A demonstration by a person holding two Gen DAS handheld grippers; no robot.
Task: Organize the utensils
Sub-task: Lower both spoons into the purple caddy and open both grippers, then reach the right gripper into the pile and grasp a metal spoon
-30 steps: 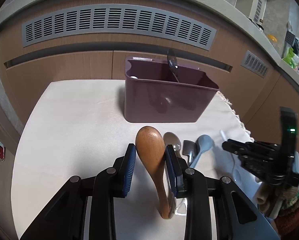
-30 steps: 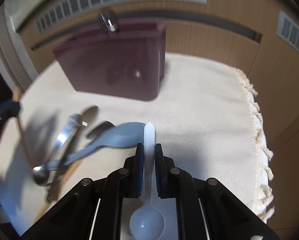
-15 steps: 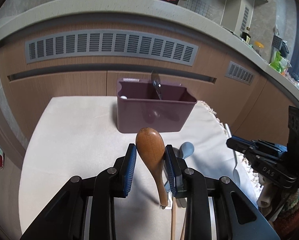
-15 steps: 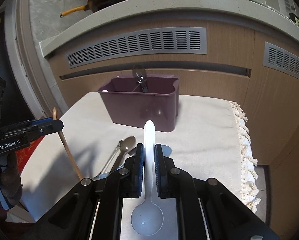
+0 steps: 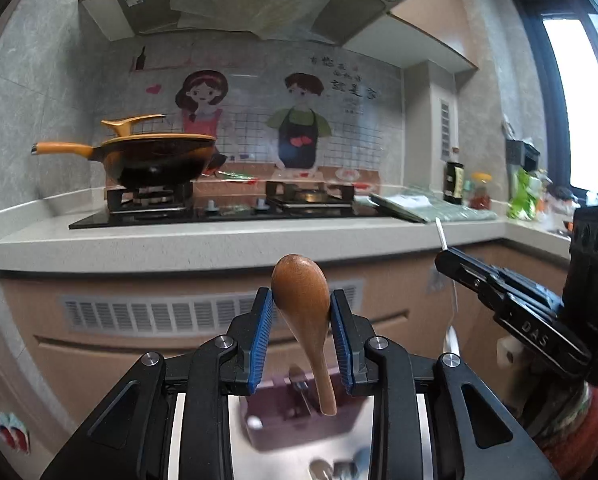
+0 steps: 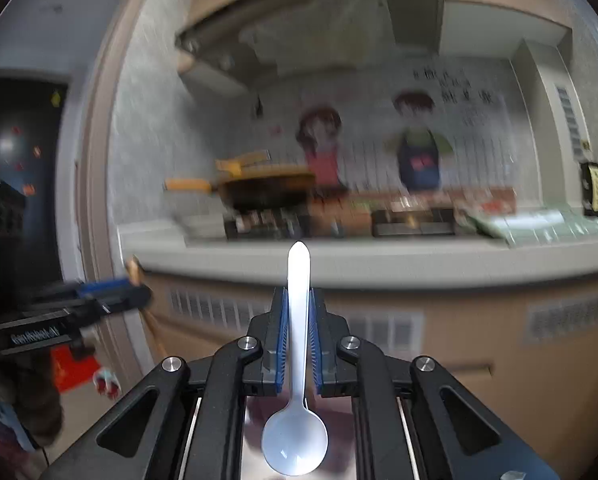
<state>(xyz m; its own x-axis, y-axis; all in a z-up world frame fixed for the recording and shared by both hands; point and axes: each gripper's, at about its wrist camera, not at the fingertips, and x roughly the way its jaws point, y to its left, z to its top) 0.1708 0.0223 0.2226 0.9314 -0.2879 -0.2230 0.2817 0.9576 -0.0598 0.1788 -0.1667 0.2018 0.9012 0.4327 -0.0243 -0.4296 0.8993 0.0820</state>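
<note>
Between tongs: two spoons [image 5: 301, 304] [image 6: 297, 344].

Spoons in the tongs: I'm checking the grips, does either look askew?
Yes. The wooden spoon is gripped by its bowl, handle hanging down aslant. The white spoon is held by its handle, straight, bowl toward the camera.

We note: smooth brown wooden spoon [image 5: 301, 303], satin sheen; glossy white plastic spoon [image 6: 297, 360]; ribbed blue rubbery gripper pads [image 5: 261, 340]; matt speckled stone countertop [image 5: 139, 246].

Pan [image 5: 161, 158] on stove [image 5: 151, 200] at ten o'clock; bin [image 5: 295, 420] at six, below spoon [image 5: 305, 320]; counter [image 5: 219, 246] behind, bottles [image 5: 481, 196] at two.
</note>
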